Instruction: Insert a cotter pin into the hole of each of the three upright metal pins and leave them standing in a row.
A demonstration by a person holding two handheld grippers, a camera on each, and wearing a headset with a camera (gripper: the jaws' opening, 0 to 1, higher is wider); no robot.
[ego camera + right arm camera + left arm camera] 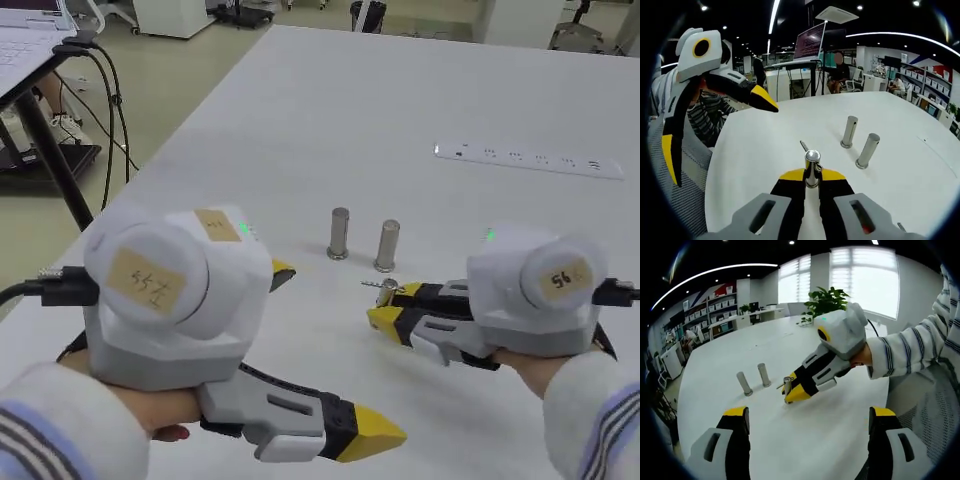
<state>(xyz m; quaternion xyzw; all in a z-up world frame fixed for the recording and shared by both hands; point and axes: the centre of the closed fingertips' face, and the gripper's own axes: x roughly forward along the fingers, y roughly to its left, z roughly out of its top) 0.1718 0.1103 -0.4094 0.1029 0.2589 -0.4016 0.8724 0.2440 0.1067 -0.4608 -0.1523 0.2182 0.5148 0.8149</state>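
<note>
Two grey metal pins stand upright side by side on the white table (420,110), one (340,233) left of the other (387,245); the pair (849,131) (867,150) also shows ahead of my right gripper. My right gripper (385,308) (812,176) is shut on a third metal pin (812,167) (788,388), held low over the table in front of the pair. A thin cotter pin (804,146) (376,285) pokes out through its top. My left gripper (809,415) (328,352) is open, with nothing between its jaws, near the table's front left.
A white power strip (530,160) lies at the back right of the table. A laptop on a black stand with cables (40,40) is beyond the table's left edge. A person (840,70) sits at a far desk.
</note>
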